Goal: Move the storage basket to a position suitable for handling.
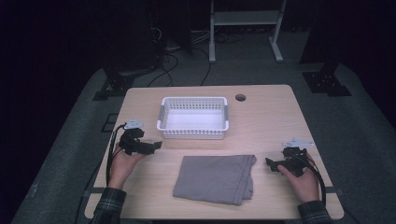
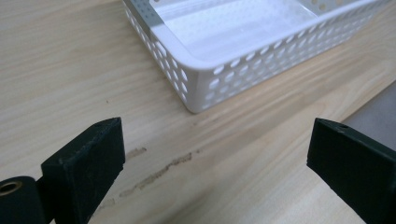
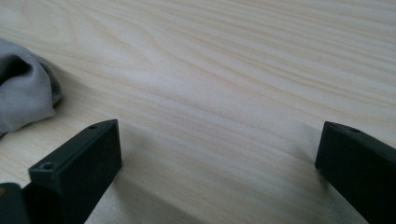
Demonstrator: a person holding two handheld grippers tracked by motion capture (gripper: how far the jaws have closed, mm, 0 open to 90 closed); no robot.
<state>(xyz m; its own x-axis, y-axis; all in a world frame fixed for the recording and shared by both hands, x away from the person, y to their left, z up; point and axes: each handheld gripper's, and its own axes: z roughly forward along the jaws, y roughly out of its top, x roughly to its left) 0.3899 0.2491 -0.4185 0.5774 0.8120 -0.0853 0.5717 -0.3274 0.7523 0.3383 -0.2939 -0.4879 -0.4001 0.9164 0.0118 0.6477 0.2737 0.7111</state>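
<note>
A folded grey cloth [image 1: 215, 178] lies flat on the wooden table [image 1: 271, 116], near the front middle. Behind it stands a white perforated basket [image 1: 194, 117] with nothing inside. My left gripper [image 1: 157, 145] rests at the table's left, open, pointing toward the basket's near left corner [image 2: 198, 88]; nothing is between its jaws. My right gripper [image 1: 269, 163] sits at the right of the cloth, open, with bare wood between its jaws. In the right gripper view the cloth's edge [image 3: 23, 93] shows at the left, apart from the jaws.
A round cable hole [image 1: 240, 97] sits in the table behind the basket's right end. Scuff marks [image 2: 159, 170] mark the wood in front of the left gripper. Beyond the table are dark floor, cables and a white frame [image 1: 245, 28].
</note>
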